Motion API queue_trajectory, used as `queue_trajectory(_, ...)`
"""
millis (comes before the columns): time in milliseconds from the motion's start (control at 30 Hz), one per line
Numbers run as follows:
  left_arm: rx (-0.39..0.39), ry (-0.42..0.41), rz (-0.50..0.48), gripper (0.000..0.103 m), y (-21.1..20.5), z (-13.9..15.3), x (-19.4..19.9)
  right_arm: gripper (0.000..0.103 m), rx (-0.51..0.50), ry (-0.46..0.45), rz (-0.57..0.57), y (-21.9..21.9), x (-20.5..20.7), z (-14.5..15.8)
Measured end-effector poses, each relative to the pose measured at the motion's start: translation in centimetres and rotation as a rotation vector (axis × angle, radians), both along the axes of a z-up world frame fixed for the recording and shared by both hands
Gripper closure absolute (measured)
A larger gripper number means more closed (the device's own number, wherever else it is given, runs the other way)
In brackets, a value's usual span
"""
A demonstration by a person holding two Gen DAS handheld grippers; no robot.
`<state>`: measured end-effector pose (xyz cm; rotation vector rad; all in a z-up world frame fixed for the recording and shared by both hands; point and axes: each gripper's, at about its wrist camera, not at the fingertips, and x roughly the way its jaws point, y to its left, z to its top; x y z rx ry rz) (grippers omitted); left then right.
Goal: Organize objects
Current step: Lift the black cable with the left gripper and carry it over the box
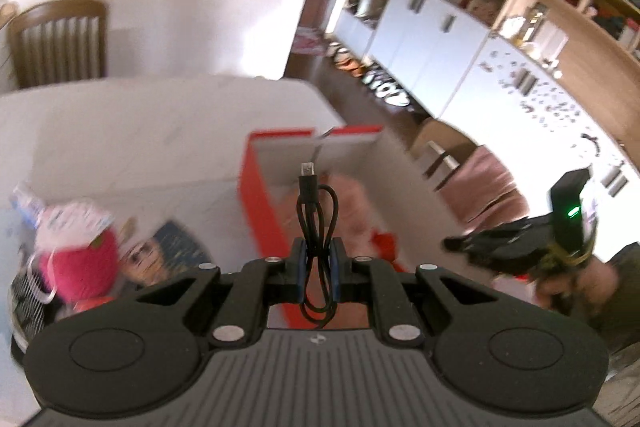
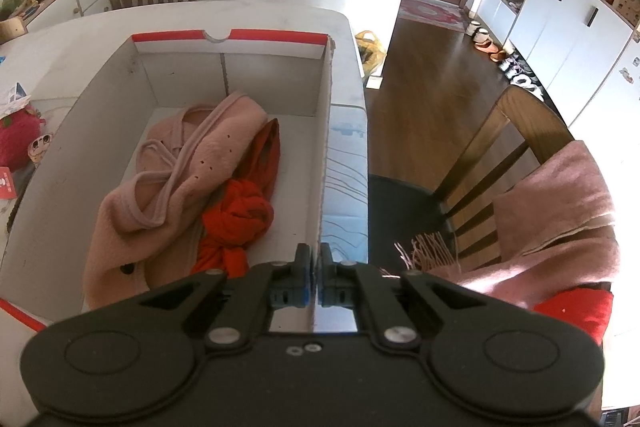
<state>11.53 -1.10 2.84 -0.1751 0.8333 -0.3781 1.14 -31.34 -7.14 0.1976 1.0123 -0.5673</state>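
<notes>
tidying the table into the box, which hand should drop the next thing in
Left, most likely. The left gripper is shut on the black cable, over the box. The right gripper is shut, holding nothing.

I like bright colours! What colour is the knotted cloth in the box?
Red-orange. The knotted cloth shows best in the right wrist view, beside a pink garment.

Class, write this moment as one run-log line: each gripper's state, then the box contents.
left gripper: shut on black USB cable | right gripper: shut, empty | box: pink garment, red cloth
</notes>
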Motion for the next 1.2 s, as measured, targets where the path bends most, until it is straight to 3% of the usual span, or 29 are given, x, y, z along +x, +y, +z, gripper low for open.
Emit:
queue_trajectory(167, -0.015, -0.028, -0.091, 0.092, -3.3, 1.8, 1.6, 0.1, 0.002, -0.003, 0.004, 0.0, 0.0, 0.0)
queue_trajectory(300, 0.015, -0.021, -0.173, 0.092, -6.5, 1.3, 2.6, 0.1, 0.008, -0.008, 0.006, -0.1, -0.1, 0.0)
queue_trajectory(533, 0.119, 0.052, -0.294, 0.092, -11.0, -2.9, 3.2, 0.1, 0.012, -0.01, 0.011, -0.1, -0.2, 0.0)
queue_trajectory(800, 0.201, 0.146, -0.358, 0.092, -14.1, -8.3, 3.8, 0.1, 0.016, -0.012, 0.014, -0.2, -0.2, 0.1)
queue_trajectory(1200, 0.199, 0.291, -0.42, 0.092, -16.1, -12.3, 5.1, 0.1, 0.019, -0.013, 0.015, -0.2, -0.2, 0.0)
